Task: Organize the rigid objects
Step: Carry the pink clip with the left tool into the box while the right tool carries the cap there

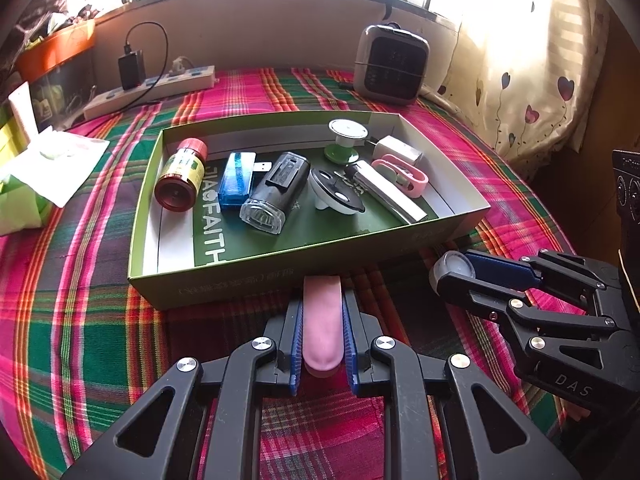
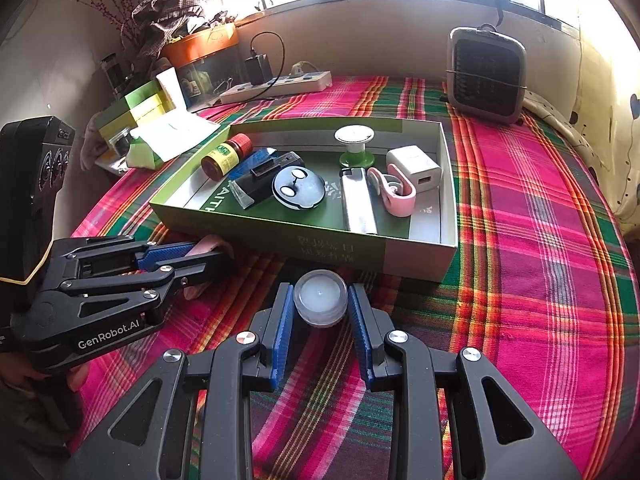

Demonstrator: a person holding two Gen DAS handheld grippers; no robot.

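A shallow green cardboard box lies on the plaid cloth and holds several items: a red-capped bottle, a blue USB gadget, a black lamp, a round black-and-white piece, a silver lighter, a pink clip, a white charger. Just before the box's near wall, my left gripper is shut on a pink oblong case. To its right my right gripper is shut on a small clear round jar.
A grey fan heater stands behind the box at the right. A white power strip with a black charger lies at the back left. Green boxes and a tissue pack sit at the left. A floral curtain hangs at the right.
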